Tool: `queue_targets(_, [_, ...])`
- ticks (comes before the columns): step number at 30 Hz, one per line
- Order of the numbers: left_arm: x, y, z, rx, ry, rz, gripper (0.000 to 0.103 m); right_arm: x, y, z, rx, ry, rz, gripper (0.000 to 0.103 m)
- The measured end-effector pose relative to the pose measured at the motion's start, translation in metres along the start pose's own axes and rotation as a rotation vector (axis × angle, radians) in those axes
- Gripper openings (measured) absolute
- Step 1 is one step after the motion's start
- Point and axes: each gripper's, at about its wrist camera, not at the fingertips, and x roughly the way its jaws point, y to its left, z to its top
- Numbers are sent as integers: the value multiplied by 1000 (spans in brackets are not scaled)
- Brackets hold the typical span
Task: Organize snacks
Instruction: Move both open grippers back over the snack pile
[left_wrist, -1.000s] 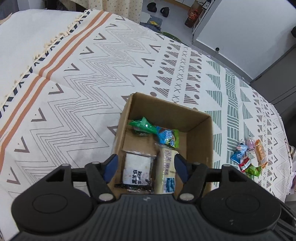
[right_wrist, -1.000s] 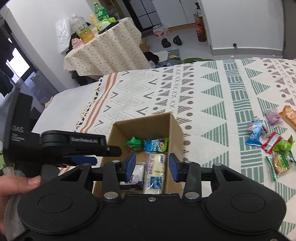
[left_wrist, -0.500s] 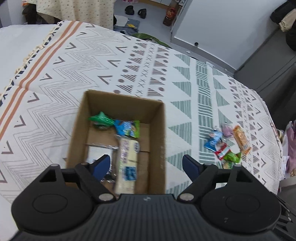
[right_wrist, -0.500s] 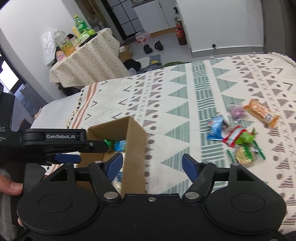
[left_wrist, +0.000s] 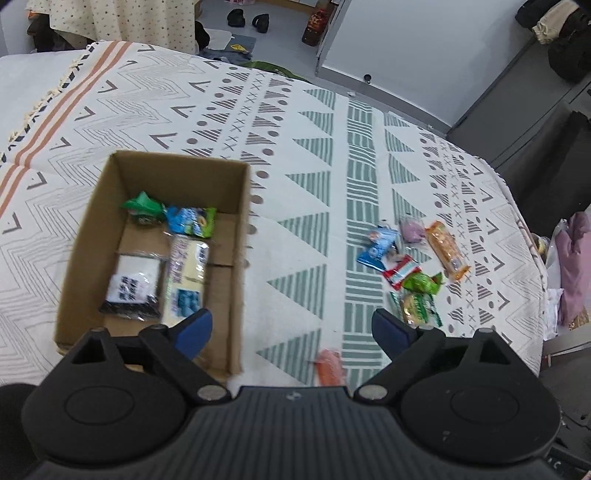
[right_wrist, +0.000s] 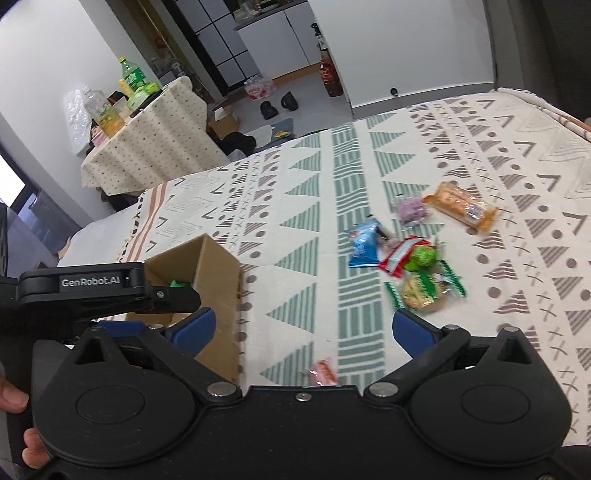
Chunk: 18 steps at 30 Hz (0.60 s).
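Left gripper (left_wrist: 291, 326): jaws spread wide, nothing between them; it hangs above the patterned cloth (left_wrist: 303, 177).
Right gripper (right_wrist: 303, 328): jaws likewise spread wide and empty, above the same cloth (right_wrist: 295, 206).
Cardboard box (left_wrist: 240, 236): ahead and to the left of the left gripper, open-topped, its near right corner just behind the left blue fingertip (left_wrist: 194, 328); in the right wrist view the box (right_wrist: 218, 280) lies to the left, partly hidden by the other gripper's black body.
Box contents: a green packet (left_wrist: 142, 205), a blue-green packet (left_wrist: 190, 221), a pale yellow bar (left_wrist: 186, 273) and a white-and-black packet (left_wrist: 131, 286).
Loose snacks (left_wrist: 410, 266): a cluster ahead and to the right of both grippers, on the cloth, well apart from the box; it includes a blue packet (right_wrist: 364, 245), a red packet (right_wrist: 400, 254), a green sweet (right_wrist: 423, 256), a purple sweet (right_wrist: 410, 208) and an orange bar (right_wrist: 460, 208).
Pink packet (right_wrist: 323, 371): alone on the cloth, close under the gap between the right gripper's jaws.
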Motion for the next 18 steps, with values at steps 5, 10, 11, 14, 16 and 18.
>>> queue_targets(5, [5, -19, -15, 33, 4, 25, 97, -6, -22, -6, 26, 3, -3, 103])
queue_targets(10, [13, -28, -30, 10, 13, 10, 98, -11, -45, -12, 55, -2, -10, 103])
queue_targets(11, [15, -30, -33, 3, 14, 7, 98, -12, -49, -14, 57, -6, -17, 103])
queue_targets(14, [16, -33, -41, -28, -23, 3, 98, -15, -60, -17, 54, -13, -52, 97])
queue_targets(16, [17, -37, -45, -37, -45, 13, 98, -15, -70, -20, 68, -9, -49, 89])
queue_targets(18, [22, -40, -48, -46, -42, 17, 96, -14, -77, -22, 81, -9, -50, 85])
